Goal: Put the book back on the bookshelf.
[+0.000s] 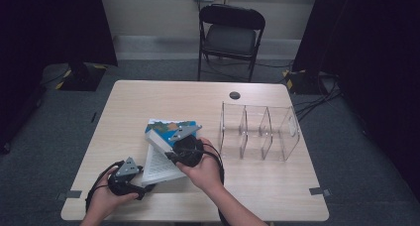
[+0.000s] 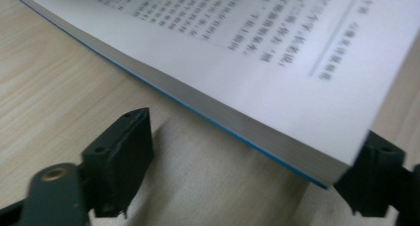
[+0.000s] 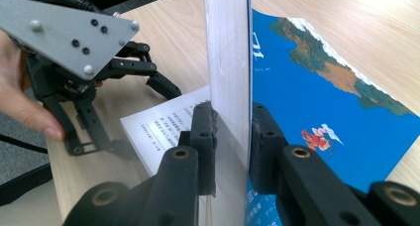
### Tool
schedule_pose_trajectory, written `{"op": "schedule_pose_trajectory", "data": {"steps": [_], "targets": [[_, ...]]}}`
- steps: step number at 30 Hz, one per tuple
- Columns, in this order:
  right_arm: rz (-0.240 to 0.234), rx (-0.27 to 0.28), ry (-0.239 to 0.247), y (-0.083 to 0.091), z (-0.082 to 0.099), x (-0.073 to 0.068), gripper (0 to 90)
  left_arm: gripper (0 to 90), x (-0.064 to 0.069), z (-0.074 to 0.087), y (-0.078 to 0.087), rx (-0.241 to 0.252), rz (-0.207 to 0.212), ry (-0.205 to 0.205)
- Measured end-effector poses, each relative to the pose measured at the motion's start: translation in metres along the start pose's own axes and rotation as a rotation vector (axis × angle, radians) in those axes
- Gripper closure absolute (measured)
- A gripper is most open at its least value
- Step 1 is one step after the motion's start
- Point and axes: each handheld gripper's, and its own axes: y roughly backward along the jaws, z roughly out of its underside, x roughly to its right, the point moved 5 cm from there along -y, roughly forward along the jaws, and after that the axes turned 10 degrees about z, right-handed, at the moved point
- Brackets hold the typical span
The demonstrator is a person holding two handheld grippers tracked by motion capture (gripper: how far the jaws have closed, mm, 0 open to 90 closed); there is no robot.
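An open book lies on the near half of the wooden table, left of a clear plastic organizer. The right gripper is clamped on a raised sheaf of pages and the blue cover — its two jaws press the stack from either side, holding it upright above the rest of the book. The left gripper sits low at the book's near corner with its jaws apart — one stands clear on the table, the other is beside the corner of the flat pages. A black folding chair stands beyond the table.
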Motion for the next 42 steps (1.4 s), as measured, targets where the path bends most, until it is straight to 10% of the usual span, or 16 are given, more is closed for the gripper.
{"op": "schedule_pose_trajectory", "data": {"steps": [12, 30, 36, 42], "targets": [[-0.026, -0.022, 0.041, -0.009, 0.018, -0.011, 75.2, 33.9, -0.003, -0.002, 0.004, 0.020, 0.035, 0.065], [-0.056, -0.011, 0.029, -0.007, 0.026, -0.016, 75.0, 30.4, -0.012, -0.005, 0.000, 0.062, 0.058, 0.094], [-0.058, -0.006, 0.038, -0.008, 0.030, -0.016, 74.9, 26.2, -0.013, -0.002, -0.002, 0.054, 0.050, -0.019], [-0.060, -0.010, 0.038, -0.009, 0.033, -0.018, 74.7, 23.1, -0.013, -0.003, -0.004, 0.043, 0.039, -0.034]]}}
